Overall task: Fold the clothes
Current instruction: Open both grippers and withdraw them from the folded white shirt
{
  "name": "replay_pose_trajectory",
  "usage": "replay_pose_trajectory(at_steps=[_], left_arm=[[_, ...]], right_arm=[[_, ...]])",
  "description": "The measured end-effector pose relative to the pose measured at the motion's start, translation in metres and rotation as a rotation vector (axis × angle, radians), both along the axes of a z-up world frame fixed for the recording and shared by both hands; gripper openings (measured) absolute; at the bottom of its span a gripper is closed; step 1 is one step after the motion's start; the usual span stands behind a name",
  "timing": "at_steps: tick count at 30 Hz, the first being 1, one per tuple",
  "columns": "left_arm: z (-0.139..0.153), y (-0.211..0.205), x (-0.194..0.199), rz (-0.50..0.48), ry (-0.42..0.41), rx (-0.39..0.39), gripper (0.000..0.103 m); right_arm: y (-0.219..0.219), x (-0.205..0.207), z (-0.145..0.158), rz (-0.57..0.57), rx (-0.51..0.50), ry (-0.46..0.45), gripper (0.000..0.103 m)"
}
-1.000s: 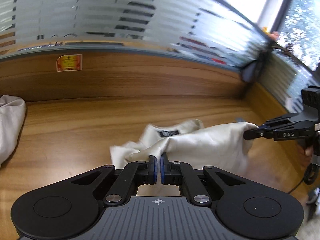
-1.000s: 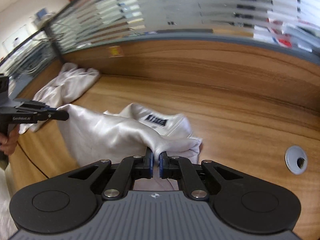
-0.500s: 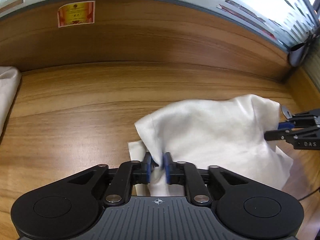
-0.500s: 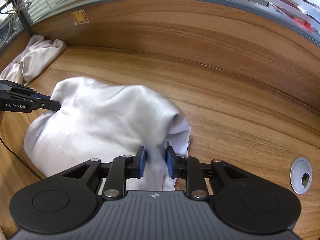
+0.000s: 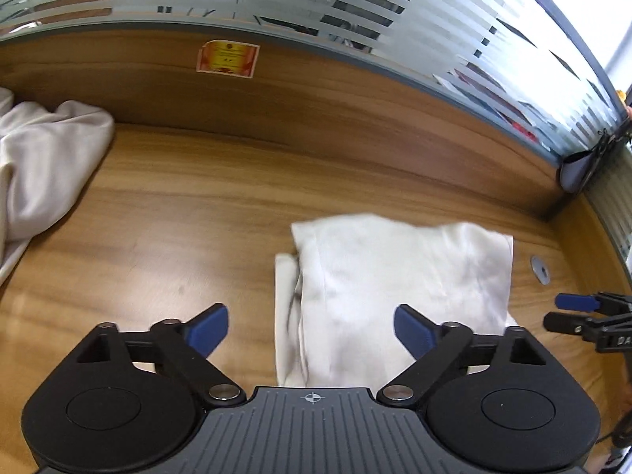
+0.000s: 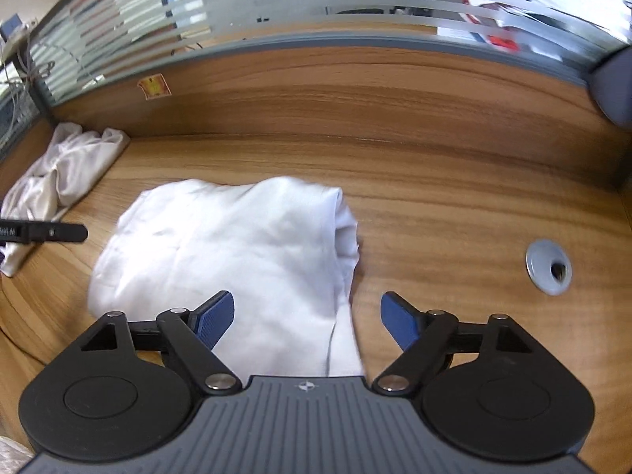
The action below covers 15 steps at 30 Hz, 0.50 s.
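A white garment (image 5: 395, 276) lies folded over on the wooden desk (image 5: 189, 237); it also shows in the right wrist view (image 6: 237, 252). My left gripper (image 5: 312, 328) is open and empty, just above the garment's near left edge. My right gripper (image 6: 308, 320) is open and empty, over the garment's near right edge. The right gripper's fingers (image 5: 580, 312) show at the right edge of the left wrist view. The left gripper's finger (image 6: 51, 233) shows at the left edge of the right wrist view.
A crumpled pile of pale clothes (image 5: 39, 173) lies at the desk's far left, also in the right wrist view (image 6: 63, 173). A grey cable grommet (image 6: 549, 266) sits in the desk to the right. A wooden partition (image 5: 316, 118) with frosted glass bounds the back.
Both grippers went from shut on the garment to wide open. The garment, held up and spread a second ago, now lies folded on the desk. Both grippers have drawn back and up.
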State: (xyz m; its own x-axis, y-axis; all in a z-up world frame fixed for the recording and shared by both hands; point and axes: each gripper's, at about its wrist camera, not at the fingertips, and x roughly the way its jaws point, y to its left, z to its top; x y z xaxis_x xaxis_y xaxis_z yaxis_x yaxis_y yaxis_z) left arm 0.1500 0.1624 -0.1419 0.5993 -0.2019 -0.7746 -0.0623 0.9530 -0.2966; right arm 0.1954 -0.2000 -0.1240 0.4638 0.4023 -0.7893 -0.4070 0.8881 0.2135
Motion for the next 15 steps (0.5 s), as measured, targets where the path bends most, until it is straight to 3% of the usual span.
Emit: replay_pose_trajectory(at_steps=[7,15], left_arm=[[0.006,-0.010,-0.040,0.023,0.024,0.068,0.103],[0.007,-0.026,-0.071,0.016,0.059,0.129,0.103]], right_arm=[[0.002,-0.023,0.018,0.005,0.024,-0.042,0.088],[0.029,0.006,0.030,0.066,0.054,-0.077,0.089]])
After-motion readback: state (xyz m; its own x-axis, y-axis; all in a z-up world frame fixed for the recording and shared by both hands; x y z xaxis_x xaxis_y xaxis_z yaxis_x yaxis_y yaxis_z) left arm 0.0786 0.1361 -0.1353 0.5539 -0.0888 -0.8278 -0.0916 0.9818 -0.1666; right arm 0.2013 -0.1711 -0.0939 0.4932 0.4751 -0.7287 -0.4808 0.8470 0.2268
